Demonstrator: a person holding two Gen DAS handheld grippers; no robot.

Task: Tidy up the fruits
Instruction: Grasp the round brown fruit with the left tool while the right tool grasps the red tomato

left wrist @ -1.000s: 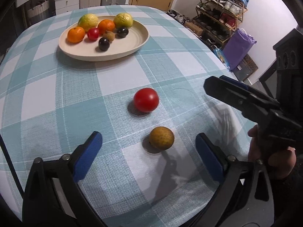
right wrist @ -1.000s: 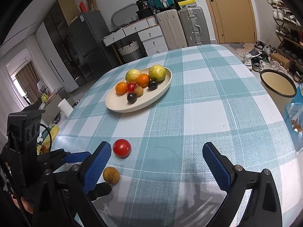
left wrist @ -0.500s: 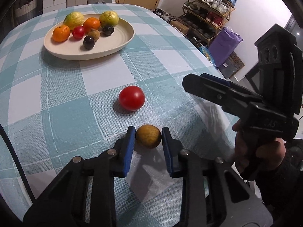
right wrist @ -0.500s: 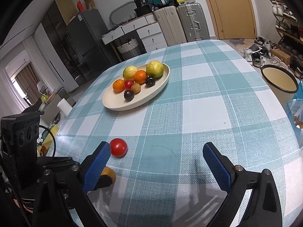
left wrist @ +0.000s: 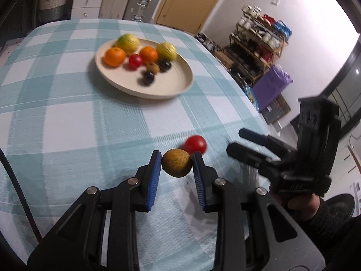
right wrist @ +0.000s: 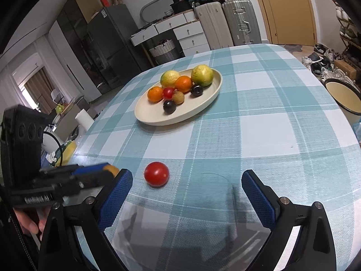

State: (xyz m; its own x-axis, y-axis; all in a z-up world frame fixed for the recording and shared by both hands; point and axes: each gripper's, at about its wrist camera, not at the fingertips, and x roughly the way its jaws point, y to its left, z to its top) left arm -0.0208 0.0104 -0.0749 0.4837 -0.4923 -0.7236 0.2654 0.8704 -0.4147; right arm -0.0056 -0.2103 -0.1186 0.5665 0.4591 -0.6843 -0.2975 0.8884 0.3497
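The left gripper (left wrist: 176,163) pinches a small yellow-brown fruit (left wrist: 176,162) between its blue pads, probably clear of the checked tablecloth (left wrist: 67,124), though blur makes that hard to judge. A red tomato (right wrist: 156,173) lies on the cloth just beyond it. The right gripper (right wrist: 186,194) has its jaws spread wide, holding nothing, near the tomato. The cream plate (right wrist: 203,103) of fruit sits well apart
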